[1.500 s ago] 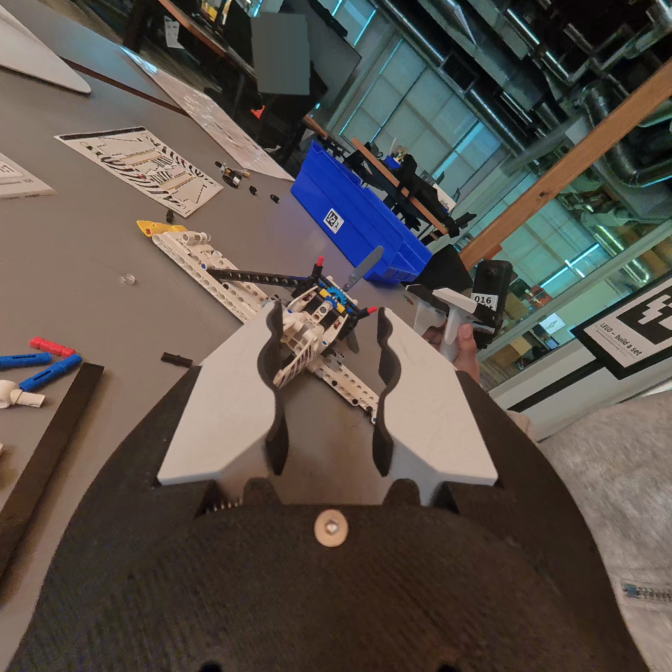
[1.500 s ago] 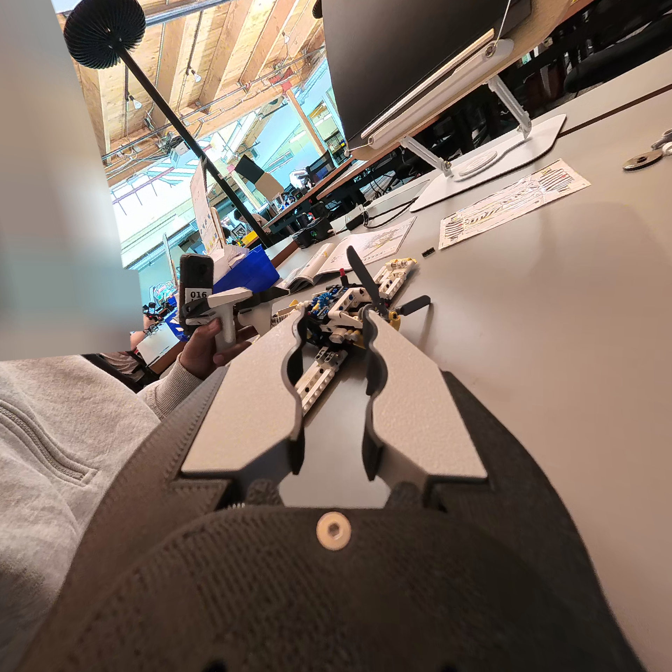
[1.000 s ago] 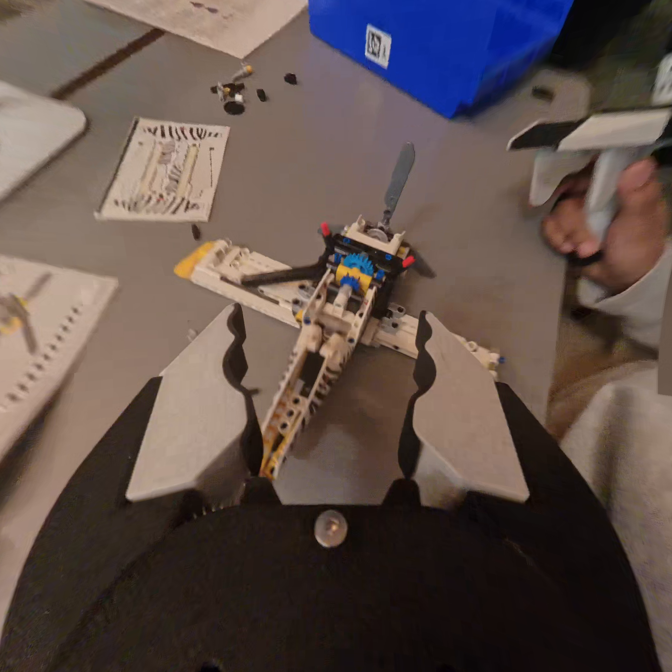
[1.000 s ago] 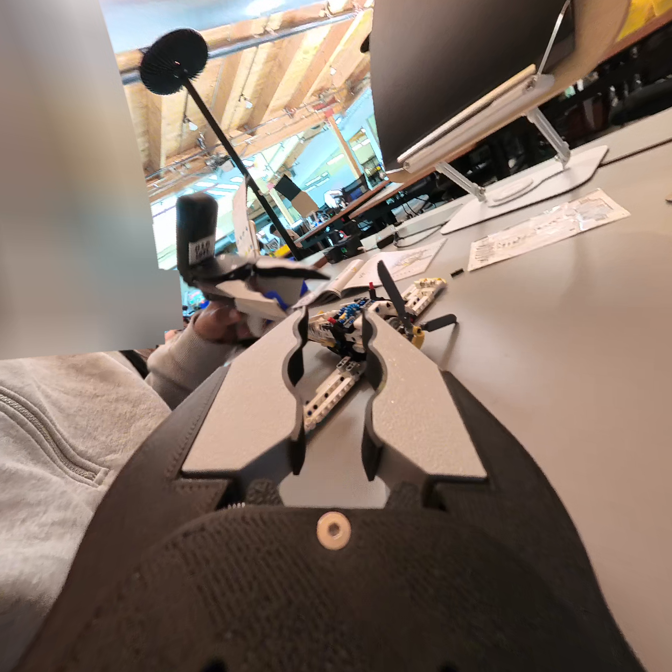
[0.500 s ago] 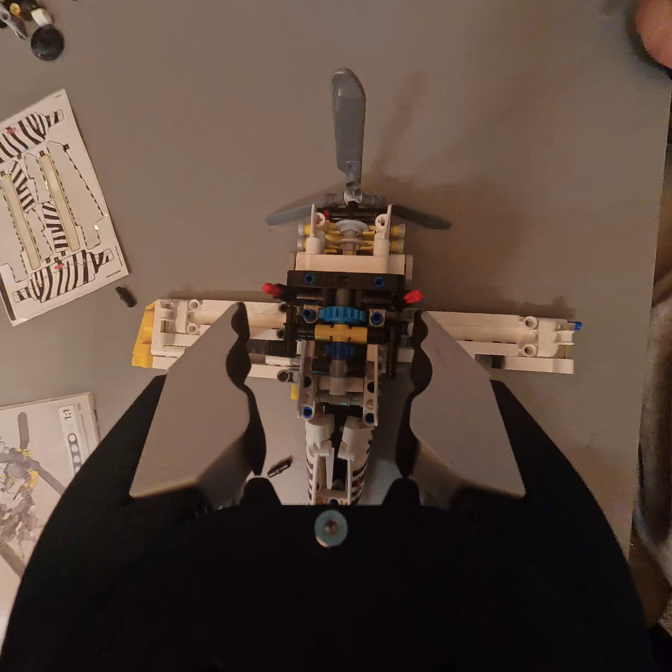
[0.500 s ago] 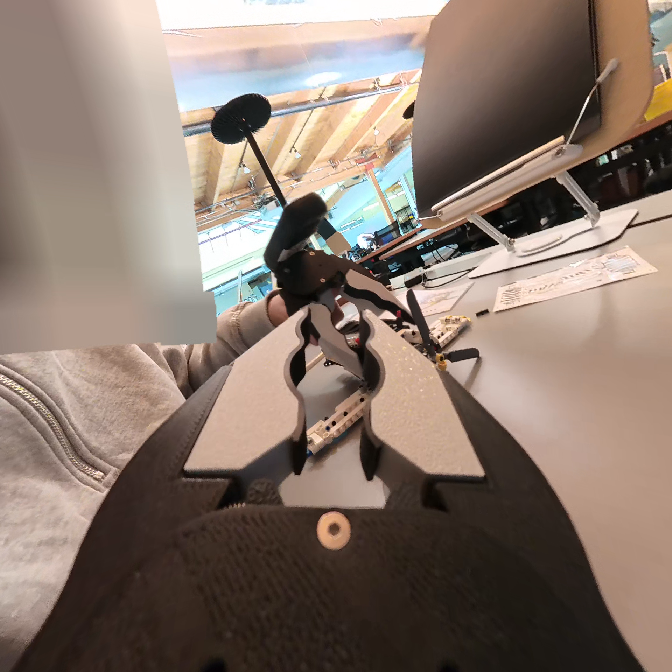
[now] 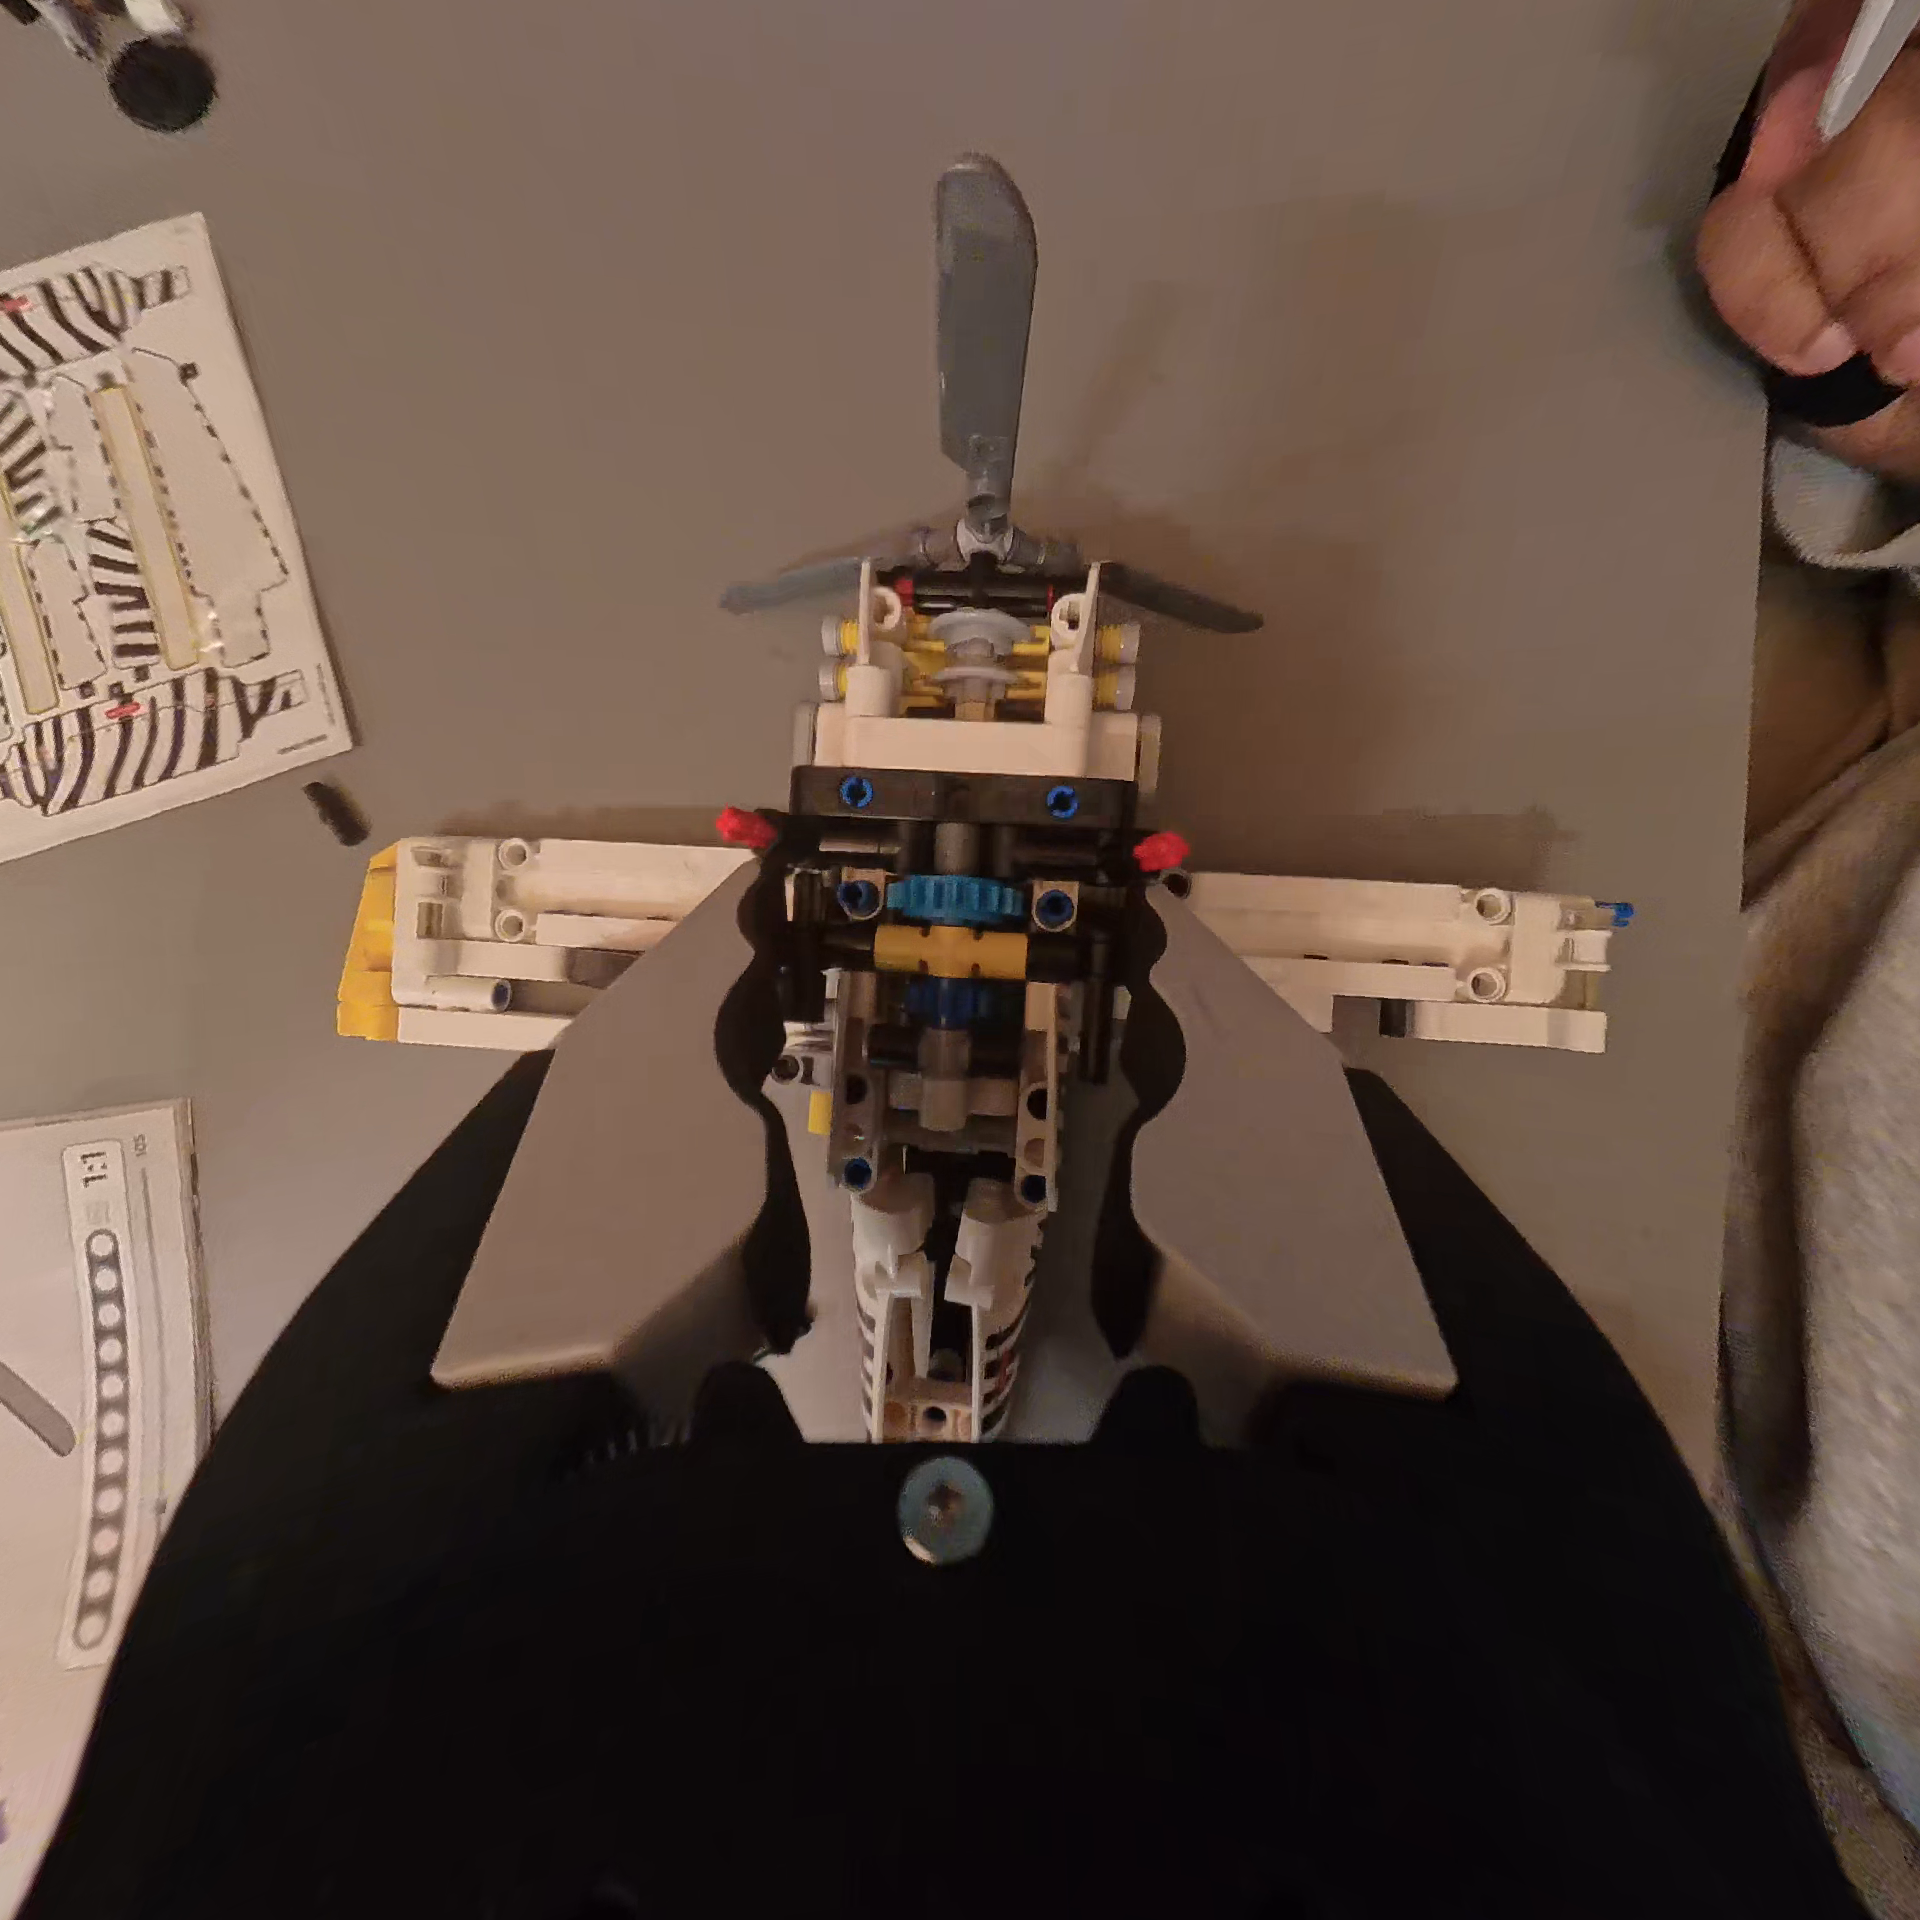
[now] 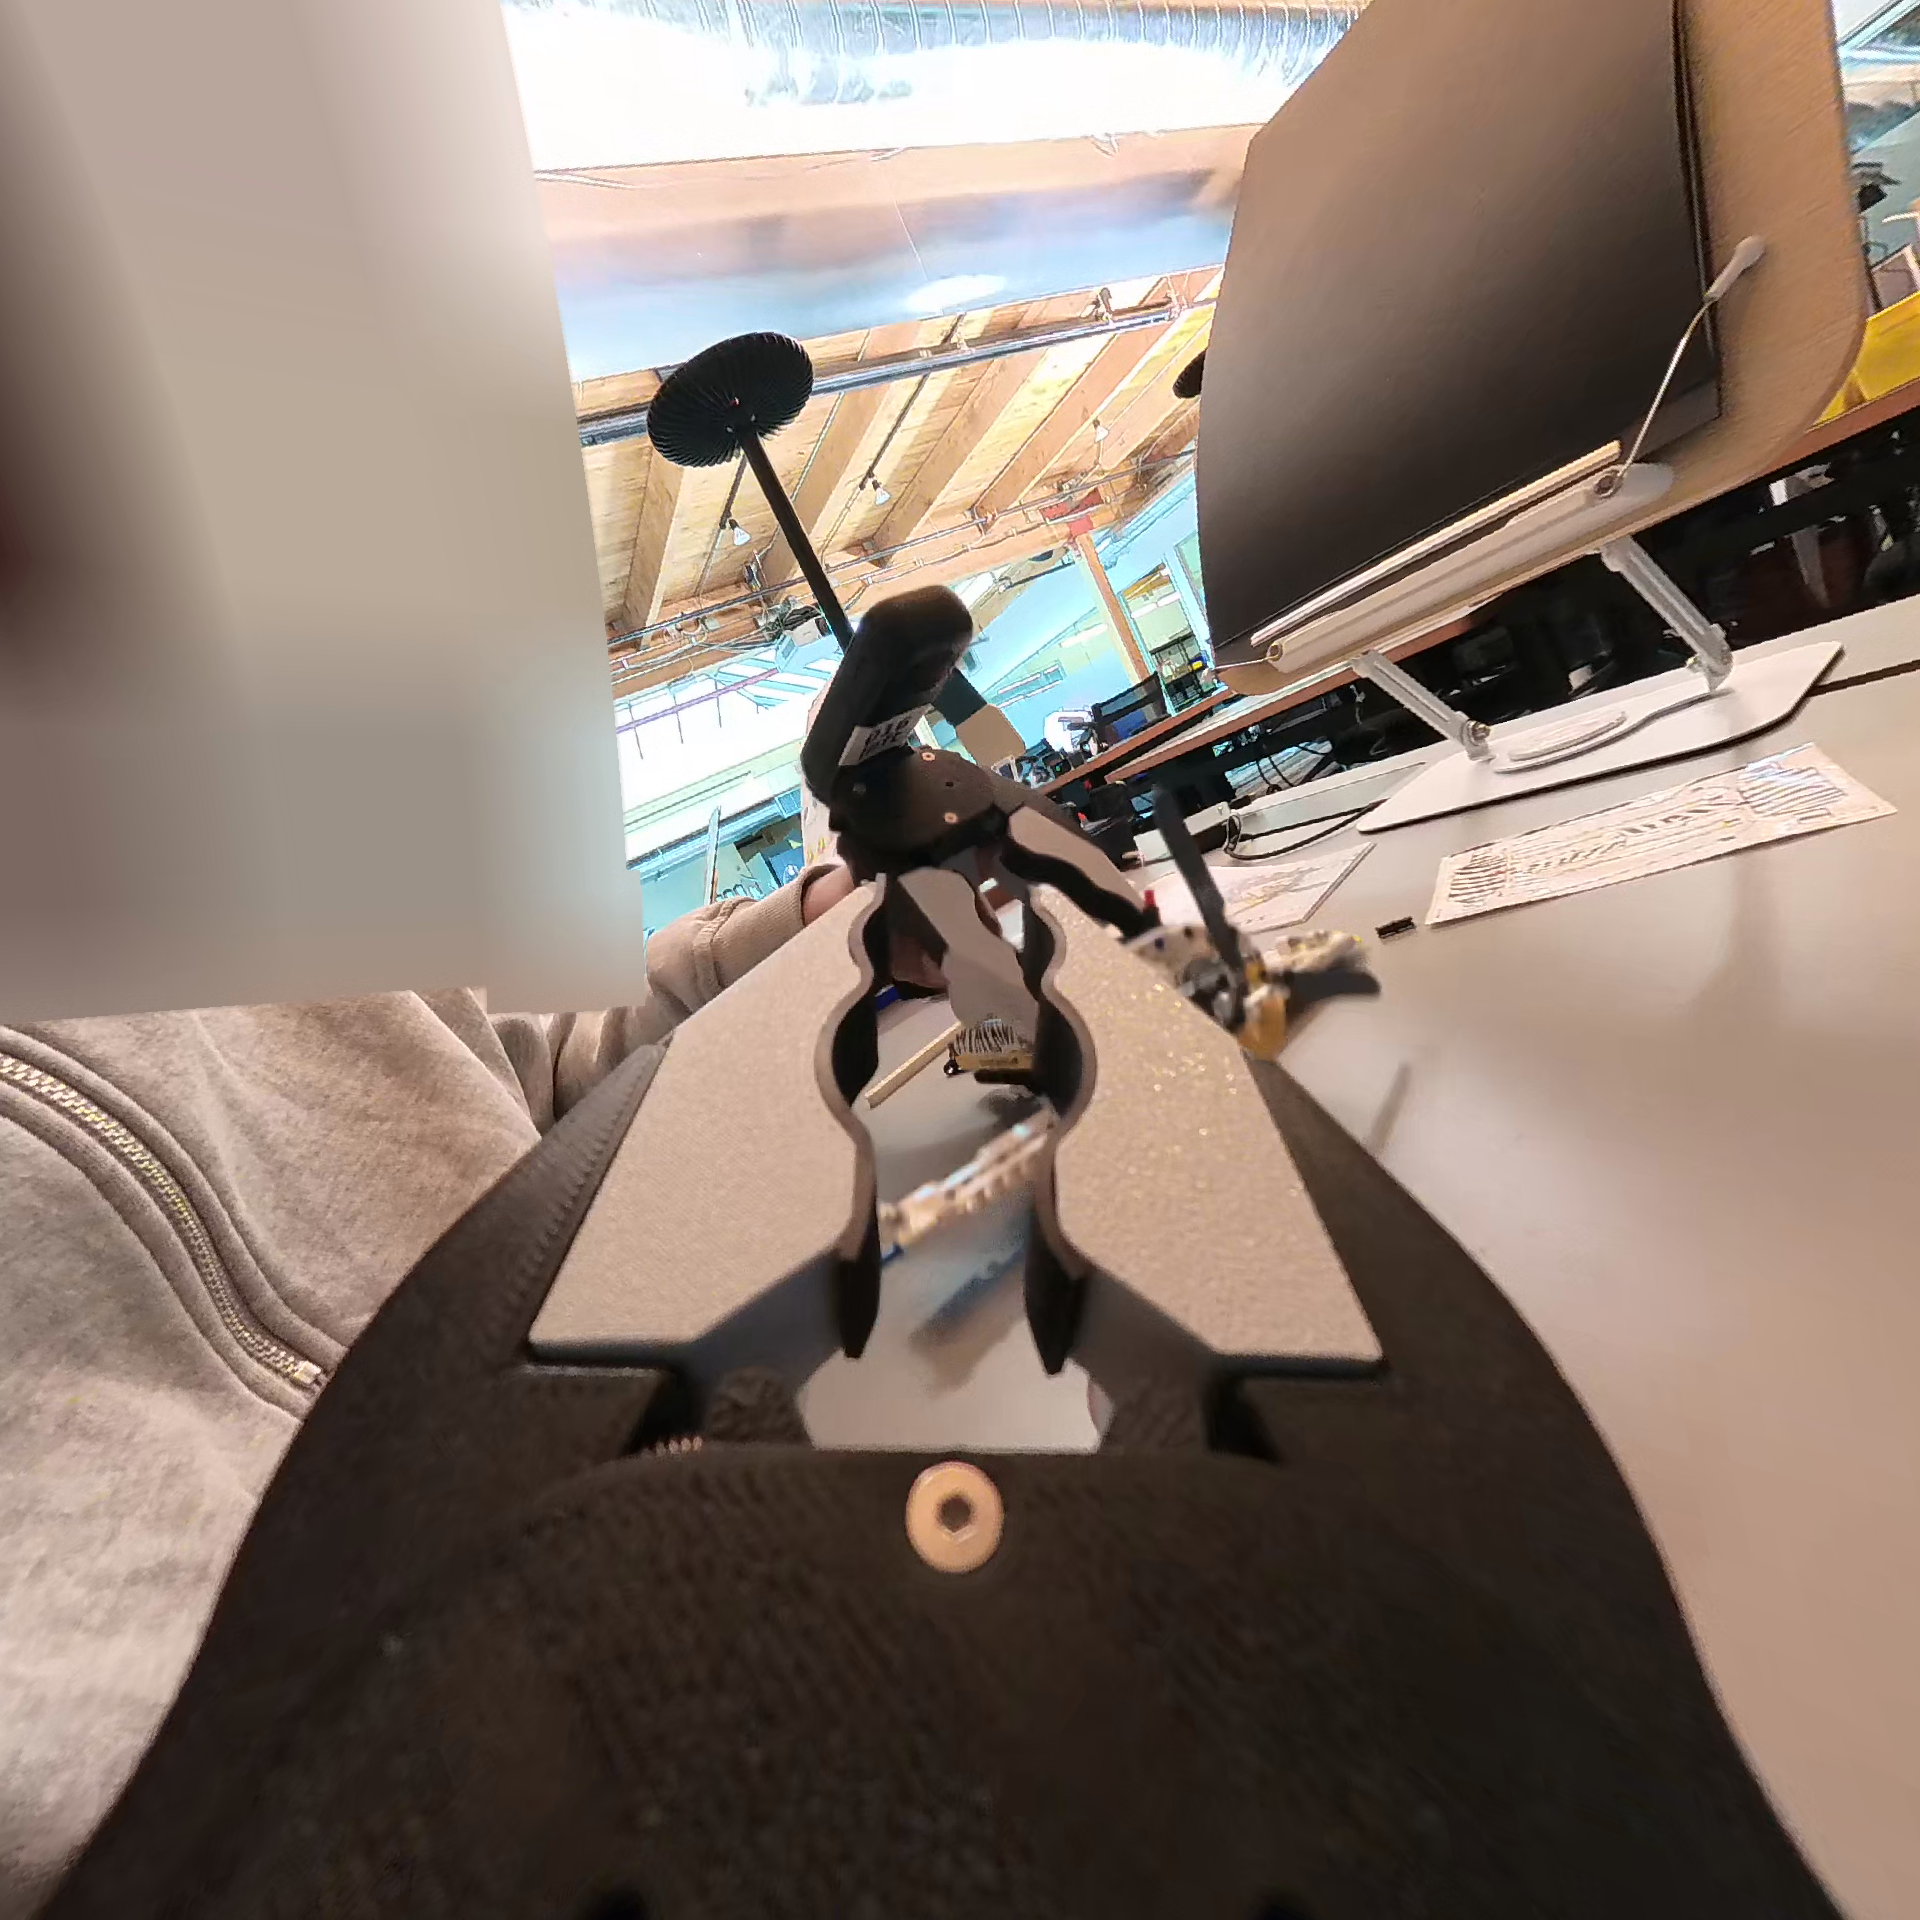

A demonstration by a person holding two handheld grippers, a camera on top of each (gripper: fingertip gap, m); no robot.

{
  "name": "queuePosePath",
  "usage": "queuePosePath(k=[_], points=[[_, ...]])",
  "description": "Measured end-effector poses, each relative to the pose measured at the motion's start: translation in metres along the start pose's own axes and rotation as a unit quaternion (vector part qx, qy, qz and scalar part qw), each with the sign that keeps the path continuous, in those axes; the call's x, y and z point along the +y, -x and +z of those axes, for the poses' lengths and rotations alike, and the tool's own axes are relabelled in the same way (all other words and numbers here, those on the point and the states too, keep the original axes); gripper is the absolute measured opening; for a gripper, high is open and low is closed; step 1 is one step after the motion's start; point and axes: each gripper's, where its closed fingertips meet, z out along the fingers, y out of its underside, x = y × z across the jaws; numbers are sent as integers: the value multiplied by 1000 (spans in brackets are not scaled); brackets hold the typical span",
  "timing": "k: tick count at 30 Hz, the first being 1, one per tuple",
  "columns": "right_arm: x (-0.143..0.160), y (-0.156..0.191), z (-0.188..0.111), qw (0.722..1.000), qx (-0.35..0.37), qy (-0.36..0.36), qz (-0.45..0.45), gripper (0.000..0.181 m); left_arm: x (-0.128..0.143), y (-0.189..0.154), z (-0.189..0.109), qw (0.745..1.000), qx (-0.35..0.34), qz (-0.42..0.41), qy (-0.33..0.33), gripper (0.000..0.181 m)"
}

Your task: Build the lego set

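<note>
The lego plane [image 7: 961,935] lies flat on the grey table, with white wings, a black frame with blue gears, and a grey propeller [image 7: 982,312] at its nose. My left gripper [image 7: 951,914] points straight down over it, and its pads touch both sides of the black frame at the wing root. In the right wrist view the left gripper [image 8: 914,800] stands over the plane, whose propeller [image 8: 1205,904] and wing end [image 8: 966,1184] show. My right gripper [image 8: 956,904] is low near that wing end, its jaws a little apart and empty.
A striped sticker sheet [image 7: 125,520], an instruction booklet [image 7: 94,1351], a small black pin [image 7: 335,810] and loose wheel parts [image 7: 156,78] lie left of the plane. The hand on the right gripper [image 7: 1808,281] is at the table's right edge. A screen on a stand [image 8: 1455,364] stands behind. The gap from one gripper's tips to the other's is roughly 20 cm.
My left gripper swung up over the plane to look straight down, then its jaws closed in on the fuselage. My right gripper drew back a little along the wing.
</note>
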Motion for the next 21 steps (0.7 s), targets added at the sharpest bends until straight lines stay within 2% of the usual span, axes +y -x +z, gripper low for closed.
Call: queuePosePath(k=[5,10,16,21], points=[[-1,0,-1,1000,-1,-5,2,22,-13,11,-26,997,12,-43,-67,63],[-3,1,-2,1000,-4,-11,2,22,-34,14,-58,984,39,-71,-161,62],[-7,2,-5,1000,-10,-23,3,22,-63,14,-106,940,112,-120,-300,62],[-10,2,-7,999,-13,-34,5,21,-75,18,-134,902,155,-156,-371,62]])
